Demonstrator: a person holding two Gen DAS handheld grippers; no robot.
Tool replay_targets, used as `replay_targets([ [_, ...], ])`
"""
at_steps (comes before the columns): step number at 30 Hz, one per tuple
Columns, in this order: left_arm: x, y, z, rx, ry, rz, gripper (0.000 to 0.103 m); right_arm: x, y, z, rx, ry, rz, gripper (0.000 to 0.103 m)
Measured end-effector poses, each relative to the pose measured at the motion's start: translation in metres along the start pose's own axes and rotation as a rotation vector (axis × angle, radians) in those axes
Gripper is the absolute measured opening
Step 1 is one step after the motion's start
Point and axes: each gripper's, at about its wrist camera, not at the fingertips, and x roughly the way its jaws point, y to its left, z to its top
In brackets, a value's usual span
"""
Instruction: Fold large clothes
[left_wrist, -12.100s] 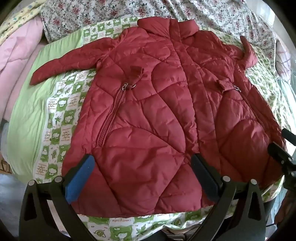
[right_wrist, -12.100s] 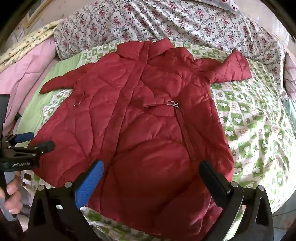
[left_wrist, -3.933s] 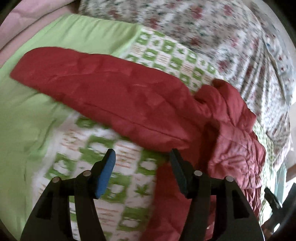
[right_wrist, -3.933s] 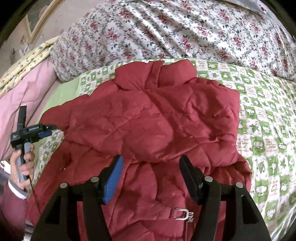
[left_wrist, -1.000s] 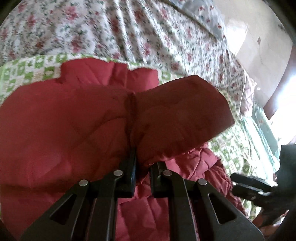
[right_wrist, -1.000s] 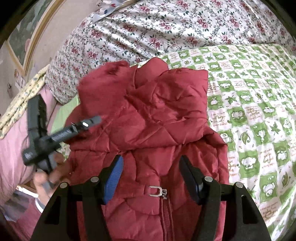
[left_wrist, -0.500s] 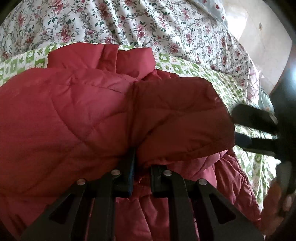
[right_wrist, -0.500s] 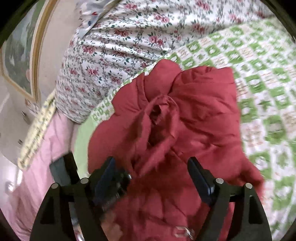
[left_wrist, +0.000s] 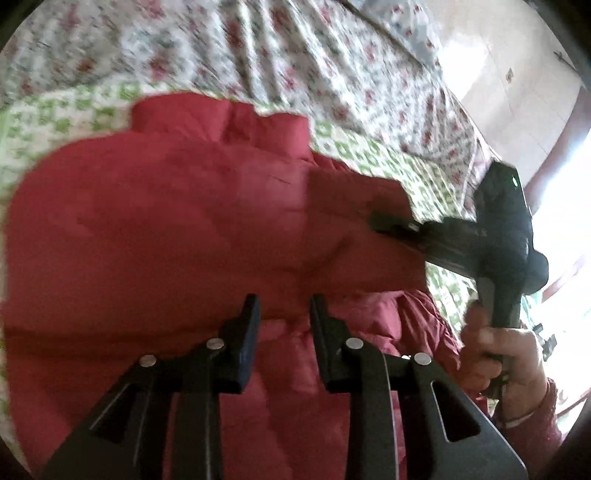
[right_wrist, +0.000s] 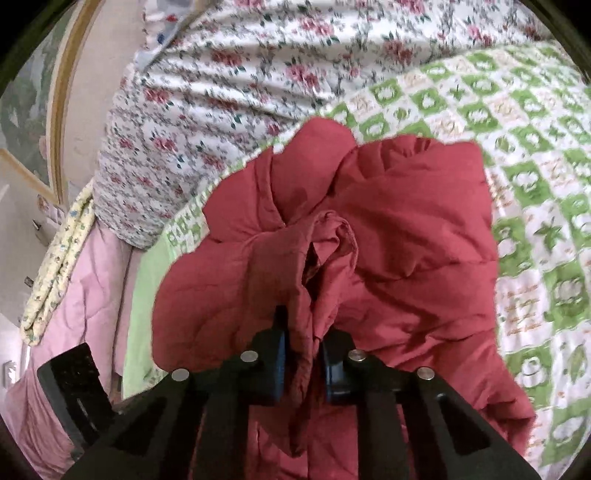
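The red quilted coat lies on the bed with both sleeves folded in over its body; it also shows in the right wrist view. My left gripper is open just above the folded left sleeve, holding nothing. My right gripper is shut on the cuff end of that sleeve, which bunches up between the pads. In the left wrist view the right gripper reaches in from the right onto the sleeve end.
The green-and-white checked bedspread lies under the coat. A floral quilt is piled at the head of the bed. A pink blanket lies to the left. A bright window is at the right.
My left gripper has let go of the sleeve and opened. My right gripper has closed on the sleeve's cuff end.
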Motion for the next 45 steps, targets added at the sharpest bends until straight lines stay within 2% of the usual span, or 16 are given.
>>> replay_targets([
  [4,-0.025,0.03,0.016,-0.025,-0.059,0.091,0.025,-0.02,0.0,0.001,-0.037,-0.043,-0.05,0.012],
  [10,-0.016,0.075,0.034,-0.095,-0.052,0.188,0.025,-0.022,-0.021,0.002,-0.006,-0.047,-0.104,0.01],
  [12,-0.006,0.086,0.037,-0.111,-0.037,0.205,0.025,-0.015,-0.024,-0.001,-0.01,-0.032,-0.12,0.01],
  [15,0.013,0.101,0.034,-0.138,0.015,0.174,0.025,-0.014,-0.021,-0.003,-0.025,-0.04,-0.153,0.014],
  [16,0.017,0.105,0.032,-0.142,0.023,0.17,0.025,-0.018,-0.018,-0.004,-0.033,-0.058,-0.163,0.015],
  [19,0.025,0.104,0.026,-0.125,0.03,0.186,0.025,-0.044,0.015,-0.006,-0.142,-0.188,-0.284,0.017],
  [22,0.027,0.1,0.024,-0.113,0.027,0.201,0.025,-0.053,0.043,-0.006,-0.227,-0.239,-0.281,0.02],
  [24,0.028,0.098,0.023,-0.111,0.028,0.21,0.025,-0.038,0.058,-0.006,-0.289,-0.179,-0.277,0.033],
  [28,0.029,0.095,0.023,-0.096,0.033,0.233,0.025,0.012,0.061,-0.014,-0.33,-0.046,-0.316,0.033],
  [31,0.025,0.092,0.023,-0.074,0.035,0.238,0.025,0.046,0.038,-0.021,-0.312,0.042,-0.396,0.032],
  [33,0.014,0.09,0.024,-0.059,0.017,0.248,0.025,0.051,0.024,-0.023,-0.307,0.048,-0.412,0.032],
  [37,-0.005,0.097,0.027,-0.043,-0.032,0.326,0.025,0.05,0.013,-0.022,-0.268,0.04,-0.399,0.032],
  [41,0.017,0.11,0.021,-0.024,0.064,0.329,0.025,0.048,0.012,-0.025,-0.278,0.025,-0.406,0.032],
  [45,0.029,0.107,0.017,0.017,0.079,0.361,0.026,0.045,0.017,-0.024,-0.249,0.026,-0.403,0.032],
])
